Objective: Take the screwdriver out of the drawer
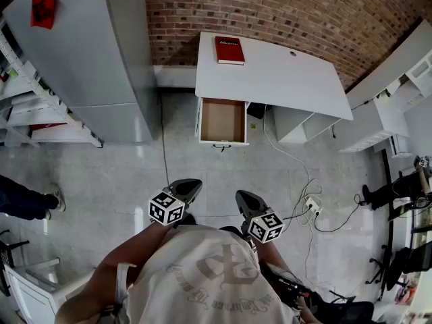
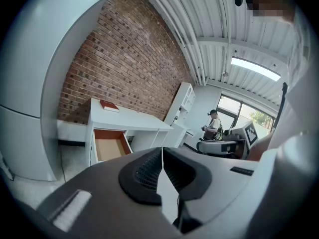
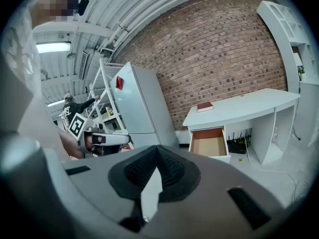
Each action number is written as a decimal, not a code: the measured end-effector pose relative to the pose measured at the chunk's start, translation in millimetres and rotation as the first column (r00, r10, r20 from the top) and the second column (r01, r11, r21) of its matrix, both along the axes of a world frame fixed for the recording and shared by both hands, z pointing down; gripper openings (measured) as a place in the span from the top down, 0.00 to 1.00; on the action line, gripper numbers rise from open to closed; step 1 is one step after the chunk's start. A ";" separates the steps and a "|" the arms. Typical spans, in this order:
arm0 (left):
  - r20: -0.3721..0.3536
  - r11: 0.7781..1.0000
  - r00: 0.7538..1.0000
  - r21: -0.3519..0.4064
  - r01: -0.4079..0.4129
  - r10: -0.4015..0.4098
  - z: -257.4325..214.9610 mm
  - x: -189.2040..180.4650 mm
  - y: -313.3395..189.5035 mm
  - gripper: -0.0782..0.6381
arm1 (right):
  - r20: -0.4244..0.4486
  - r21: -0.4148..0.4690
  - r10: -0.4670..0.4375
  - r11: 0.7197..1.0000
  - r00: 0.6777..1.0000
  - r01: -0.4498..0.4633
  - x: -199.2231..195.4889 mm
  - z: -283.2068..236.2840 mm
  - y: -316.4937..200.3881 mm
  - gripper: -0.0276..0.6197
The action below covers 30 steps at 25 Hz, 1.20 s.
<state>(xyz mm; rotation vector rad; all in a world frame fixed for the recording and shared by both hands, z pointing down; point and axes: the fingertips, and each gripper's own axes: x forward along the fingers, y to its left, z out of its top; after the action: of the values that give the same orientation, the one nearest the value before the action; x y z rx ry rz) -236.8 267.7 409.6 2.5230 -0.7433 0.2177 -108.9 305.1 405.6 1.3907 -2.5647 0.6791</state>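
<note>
The white desk (image 1: 283, 79) stands against the brick wall, well ahead of me. Its drawer (image 1: 223, 120) is pulled open, and its brown bottom looks bare; no screwdriver shows in any view. The same open drawer (image 2: 110, 146) appears far off in the left gripper view, and the drawer (image 3: 209, 144) likewise in the right gripper view. My left gripper (image 1: 187, 186) and right gripper (image 1: 244, 198) hover side by side over the floor near my body. The left gripper (image 2: 162, 156) is shut with nothing in it. The right gripper (image 3: 157, 156) is also shut and holds nothing.
A red book (image 1: 229, 50) lies on the desk's back left. A tall grey cabinet (image 1: 88, 52) stands left of the desk, with a shelf rack (image 1: 27, 106) beside it. A cable and power strip (image 1: 312, 204) lie on the floor at right. A person's leg (image 1: 27, 198) shows at far left.
</note>
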 end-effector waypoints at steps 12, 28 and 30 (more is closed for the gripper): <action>-0.001 1.000 1.000 0.002 0.000 0.000 -4.3 17.7 7.0 0.87 | -0.001 0.004 0.002 1.000 1.000 -0.002 16.9 -3.3 8.5 0.95; 0.005 0.999 0.999 -0.007 -0.041 0.041 0.1 1.7 9.2 0.87 | 0.044 -0.036 0.098 0.995 0.994 -0.097 12.0 6.9 10.7 0.95; 0.004 0.999 0.999 -0.013 -0.033 0.033 1.5 -3.7 8.5 0.87 | 0.046 -0.043 0.107 0.994 0.993 -0.105 11.7 7.8 8.6 0.95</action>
<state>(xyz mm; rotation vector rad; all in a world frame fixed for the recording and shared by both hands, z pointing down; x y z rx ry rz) -240.5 276.2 411.1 2.5251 -0.7004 0.2382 -97.2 313.7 413.3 1.5247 -2.5123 0.7855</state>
